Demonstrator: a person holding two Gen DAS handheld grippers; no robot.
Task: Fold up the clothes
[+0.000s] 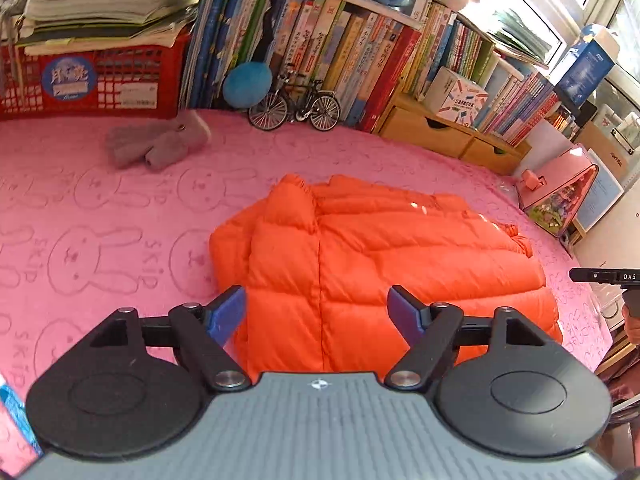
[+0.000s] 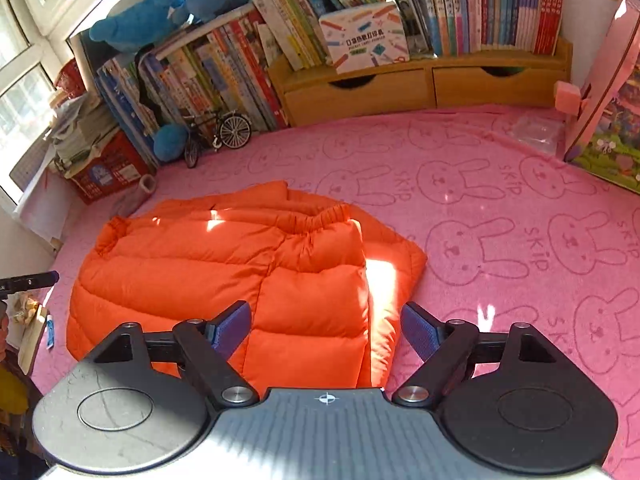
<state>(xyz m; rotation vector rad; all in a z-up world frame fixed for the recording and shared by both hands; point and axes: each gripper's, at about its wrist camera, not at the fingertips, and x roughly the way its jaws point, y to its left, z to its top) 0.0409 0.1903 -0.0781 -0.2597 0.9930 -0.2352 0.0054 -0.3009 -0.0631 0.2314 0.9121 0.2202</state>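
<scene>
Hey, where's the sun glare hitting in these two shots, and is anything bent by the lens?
Right wrist view: bright sun patches on the orange jacket and glints on the pink blanket. Left wrist view: the window is blown out white. Both views: fisheye curves the bookshelf line and blanket edges.

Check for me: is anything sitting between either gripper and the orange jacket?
Nothing visible. The left gripper and right gripper are both open, with the orange jacket directly ahead on the pink blanket. The grey gloves lie well off to the side.
</scene>
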